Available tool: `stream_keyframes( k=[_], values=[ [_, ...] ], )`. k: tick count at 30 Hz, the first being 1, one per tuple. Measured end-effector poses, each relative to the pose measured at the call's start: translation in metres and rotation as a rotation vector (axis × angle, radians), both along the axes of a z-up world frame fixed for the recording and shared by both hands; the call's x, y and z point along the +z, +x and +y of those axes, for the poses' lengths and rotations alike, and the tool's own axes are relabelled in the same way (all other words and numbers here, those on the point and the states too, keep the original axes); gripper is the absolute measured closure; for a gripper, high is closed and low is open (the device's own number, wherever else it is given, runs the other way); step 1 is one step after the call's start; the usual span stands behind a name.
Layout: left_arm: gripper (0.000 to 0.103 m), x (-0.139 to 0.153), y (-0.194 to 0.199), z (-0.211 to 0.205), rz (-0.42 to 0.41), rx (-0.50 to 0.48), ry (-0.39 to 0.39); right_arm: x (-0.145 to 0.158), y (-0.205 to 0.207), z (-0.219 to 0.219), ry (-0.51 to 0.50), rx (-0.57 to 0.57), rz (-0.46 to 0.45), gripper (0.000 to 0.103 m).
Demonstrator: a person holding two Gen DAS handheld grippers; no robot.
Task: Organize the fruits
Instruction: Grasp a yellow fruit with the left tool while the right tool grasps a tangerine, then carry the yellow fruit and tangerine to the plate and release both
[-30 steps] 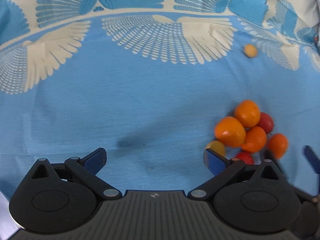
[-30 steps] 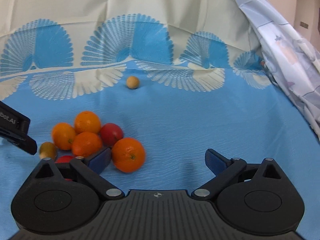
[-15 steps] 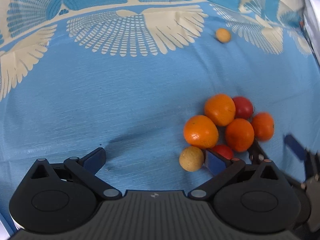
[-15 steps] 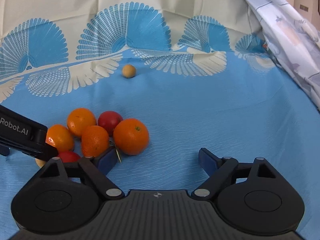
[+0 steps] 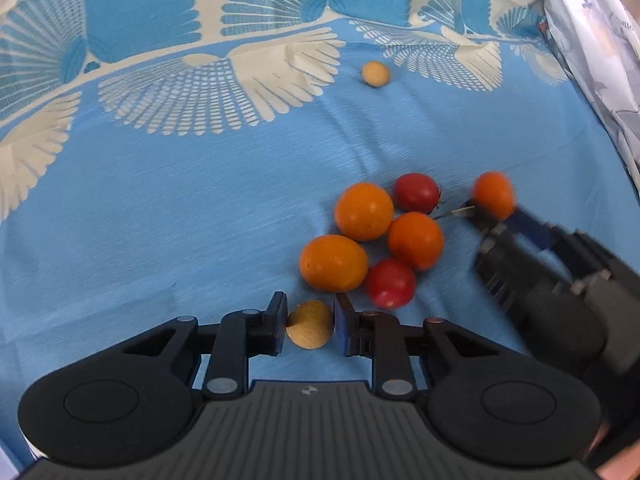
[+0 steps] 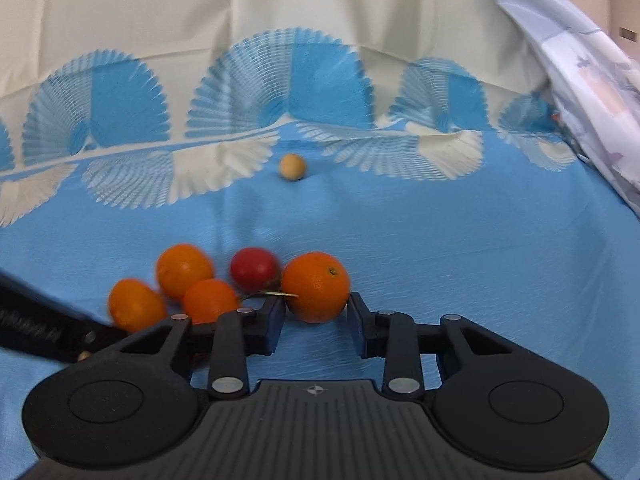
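Left gripper [image 5: 310, 324] clenched on tan longan [image 5: 310, 329]; right gripper [image 6: 316, 312] clamped around orange [image 6: 316, 286], beside fruit pile [image 5: 380, 236] on blue cloth [image 5: 200, 208].

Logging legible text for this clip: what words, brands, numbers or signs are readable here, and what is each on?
No text reads fully.
White lettering on the left gripper, seen at the left edge of the right wrist view: too blurred to read.
Faint print on the pale cloth, upper right: too small and cut off.
Small emblem on the base of each, left and right gripper: a symbol, no letters.
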State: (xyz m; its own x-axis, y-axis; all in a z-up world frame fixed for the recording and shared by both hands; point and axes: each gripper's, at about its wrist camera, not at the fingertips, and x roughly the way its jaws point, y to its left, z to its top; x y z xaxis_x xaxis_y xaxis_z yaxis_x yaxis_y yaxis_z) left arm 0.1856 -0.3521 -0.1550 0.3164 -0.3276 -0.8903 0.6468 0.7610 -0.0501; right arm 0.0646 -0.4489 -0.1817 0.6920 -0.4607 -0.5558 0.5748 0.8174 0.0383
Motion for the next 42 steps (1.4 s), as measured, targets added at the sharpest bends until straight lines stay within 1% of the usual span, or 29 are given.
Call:
stream_keyframes(
  k=[3, 6, 8, 11, 14, 17, 21, 23, 26, 28, 34, 38, 42],
  values=[
    [0.076, 0.006, 0.000, 0.016, 0.002, 0.038, 0.008, 0.001, -0.008, -0.011, 0.019, -0.076, -0.034, 0.068],
    [0.076, 0.019, -0.003, 0.036, -0.008, 0.081, 0.012, 0.002, -0.013, -0.013, 0.011, -0.104, -0.042, 0.068],
    [0.076, 0.032, -0.008, 0.053, -0.007, 0.112, 0.004, 0.006, -0.016, -0.010, -0.015, -0.107, -0.061, 0.068],
    [0.076, 0.055, -0.023, 0.079, -0.011, 0.153, 0.001, 0.017, -0.026, 0.003, -0.071, -0.080, -0.092, 0.068],
    [0.076, 0.076, -0.043, 0.107, -0.025, 0.175, 0.002, 0.035, -0.041, 0.025, -0.082, -0.046, -0.090, 0.068],
    [0.076, 0.095, -0.064, 0.137, -0.032, 0.198, 0.003, 0.057, -0.054, 0.054, -0.081, 0.025, -0.100, 0.068],
    [0.076, 0.119, -0.092, 0.184, -0.033, 0.243, -0.006, 0.085, -0.082, 0.099, -0.021, 0.135, -0.111, 0.068],
    [0.076, 0.128, -0.104, 0.207, -0.052, 0.262, -0.009, 0.096, -0.095, 0.127, -0.021, 0.200, -0.114, 0.068],
    [0.076, 0.138, -0.116, 0.241, -0.061, 0.324, -0.006, 0.109, -0.104, 0.166, -0.025, 0.293, -0.106, 0.068],
    [0.076, 0.147, -0.123, 0.266, -0.070, 0.370, -0.024, 0.120, -0.108, 0.193, -0.020, 0.354, -0.110, 0.068],
    [0.076, 0.169, -0.134, 0.333, -0.106, 0.473, -0.079, 0.149, -0.123, 0.269, 0.036, 0.513, -0.117, 0.068],
    [0.076, 0.171, -0.132, 0.366, -0.110, 0.527, -0.103, 0.158, -0.120, 0.307, 0.040, 0.587, -0.096, 0.068],
    [0.076, 0.168, -0.123, 0.391, -0.104, 0.580, -0.129, 0.161, -0.109, 0.332, 0.033, 0.630, -0.072, 0.068]
  ],
)
